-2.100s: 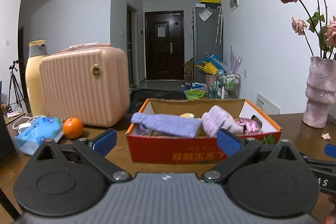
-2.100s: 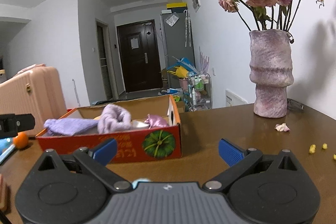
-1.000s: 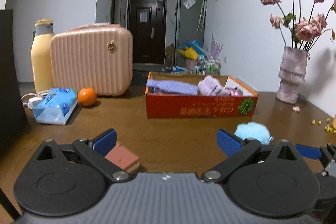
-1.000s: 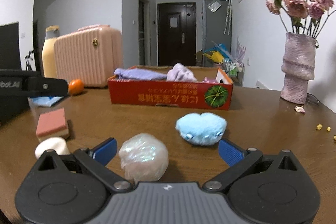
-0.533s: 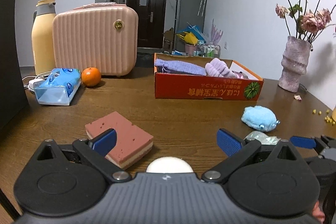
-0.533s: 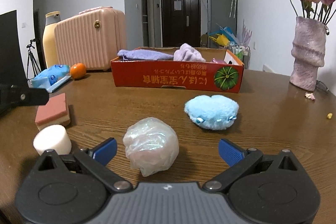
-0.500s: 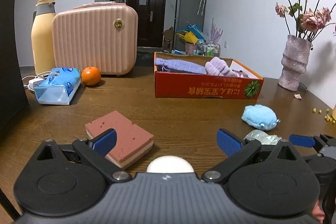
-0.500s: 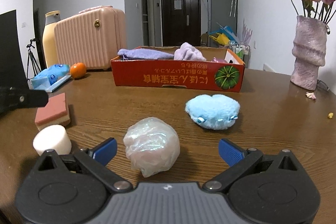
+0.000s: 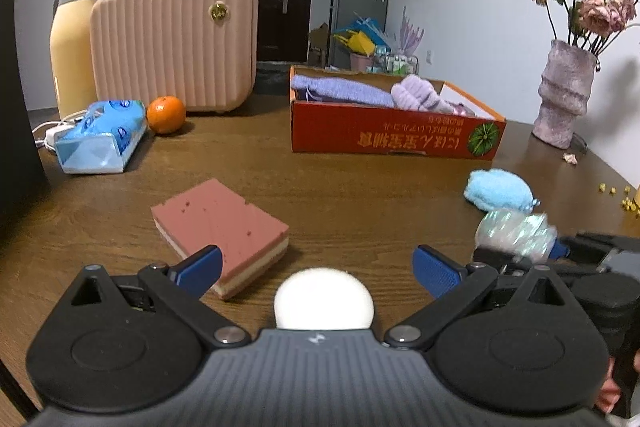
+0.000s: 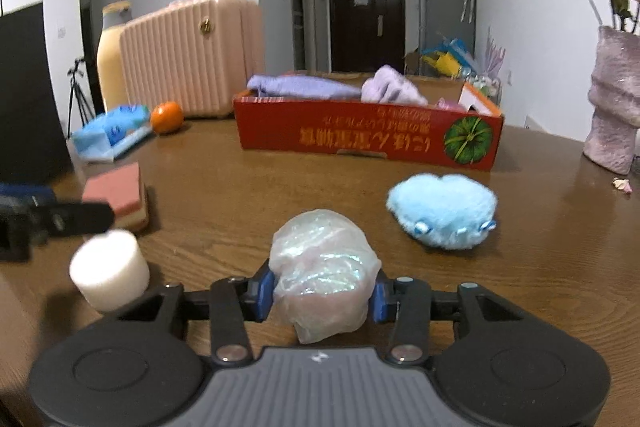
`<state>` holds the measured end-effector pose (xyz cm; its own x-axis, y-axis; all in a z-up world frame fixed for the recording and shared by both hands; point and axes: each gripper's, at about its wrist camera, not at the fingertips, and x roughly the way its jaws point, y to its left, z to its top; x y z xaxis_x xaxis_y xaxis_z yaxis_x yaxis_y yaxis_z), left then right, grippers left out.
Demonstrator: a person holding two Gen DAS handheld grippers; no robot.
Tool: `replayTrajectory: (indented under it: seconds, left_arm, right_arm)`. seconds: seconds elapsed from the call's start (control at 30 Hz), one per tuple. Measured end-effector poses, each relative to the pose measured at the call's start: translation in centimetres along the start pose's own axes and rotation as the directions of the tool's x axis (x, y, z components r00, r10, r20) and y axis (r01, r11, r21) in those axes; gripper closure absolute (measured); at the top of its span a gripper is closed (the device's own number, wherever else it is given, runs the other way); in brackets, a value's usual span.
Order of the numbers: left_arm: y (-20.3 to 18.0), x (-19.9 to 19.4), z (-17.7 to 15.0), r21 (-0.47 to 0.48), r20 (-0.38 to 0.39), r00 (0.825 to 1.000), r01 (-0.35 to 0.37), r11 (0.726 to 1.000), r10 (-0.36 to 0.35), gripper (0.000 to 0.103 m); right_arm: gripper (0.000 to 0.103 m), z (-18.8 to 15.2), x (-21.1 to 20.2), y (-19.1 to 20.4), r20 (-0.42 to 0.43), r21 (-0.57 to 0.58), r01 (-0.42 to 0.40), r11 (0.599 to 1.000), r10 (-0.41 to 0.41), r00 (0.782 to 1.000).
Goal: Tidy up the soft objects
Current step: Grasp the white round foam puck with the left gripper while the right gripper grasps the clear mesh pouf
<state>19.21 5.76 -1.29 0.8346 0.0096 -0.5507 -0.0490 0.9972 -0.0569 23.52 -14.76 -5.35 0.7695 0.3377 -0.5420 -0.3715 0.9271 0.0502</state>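
On the left of the table [image 9: 340, 195] lie the tissue pack [image 9: 100, 135] and the orange [image 9: 165, 115], not ours to sort. Next comes the pink sponge [image 9: 220, 223], flat on the wood just ahead of our left gripper [image 9: 316, 269], whose fingers stand wide apart with nothing held. The white foam puck [image 9: 324, 301] sits between them, close to the palm and not yet touched.

In the middle, our right gripper [image 10: 322, 293] has its pads pressed on both sides of the shiny bag ball [image 10: 324, 267]; the film bulges above and below the pads. We cannot tell whether the ball rests on the table or hangs just above it. To its right lies the blue plush [image 10: 444, 211], apart from the ball, and behind stands the red box [image 10: 368, 139] with purple cloth [image 10: 304, 87] already in it.

We judge the step in hand to be carrying the ball to the box. To do it well, we hold the squeeze steady, since the slick film could slip if we loosen and the bag could deform if we press harder. We lift straight up before moving forward, so the hanging bottom clears the plush and then the box's near wall. We release only above a free spot beside the cloth. The left gripper can meanwhile close gently on the puck, centred, so it does not pop out sideways.
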Motion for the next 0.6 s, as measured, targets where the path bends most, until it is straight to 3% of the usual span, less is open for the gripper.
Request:
replayTrajectory:
  seconds: [0.33, 0.43, 0.47, 0.6]
  left_arm:
    - [-1.1, 3.3, -1.4, 0.049, -0.135, 0.990, -0.029, 0.998, 0.035, 0.001]
    - [-1.0, 3.9, -1.6, 0.052, -0.163, 0.986, -0.027, 0.998, 0.035, 0.029]
    - [-1.0, 4.1, -1.6, 0.050, -0.175, 0.984, -0.014, 0.999, 0.023, 0.043]
    - [-1.3, 3.5, -1.5, 0.062, -0.150, 0.989, -0.001, 0.998, 0.010, 0.045]
  right_arm:
    - [0.058, 0.2, -0.4, -0.8, 0.020, 0.036, 0.031, 0.999, -0.032, 0.999]
    - [0.058, 0.2, -0.4, -0.8, 0.021, 0.033, 0.030, 0.999, -0.031, 0.999]
    - [0.058, 0.2, -0.4, -0.8, 0.022, 0.032, 0.030, 0.999, -0.031, 0.999]
    - [0.058, 0.2, -0.5, -0.8, 0.026, 0.032, 0.031, 0.999, -0.032, 0.999]
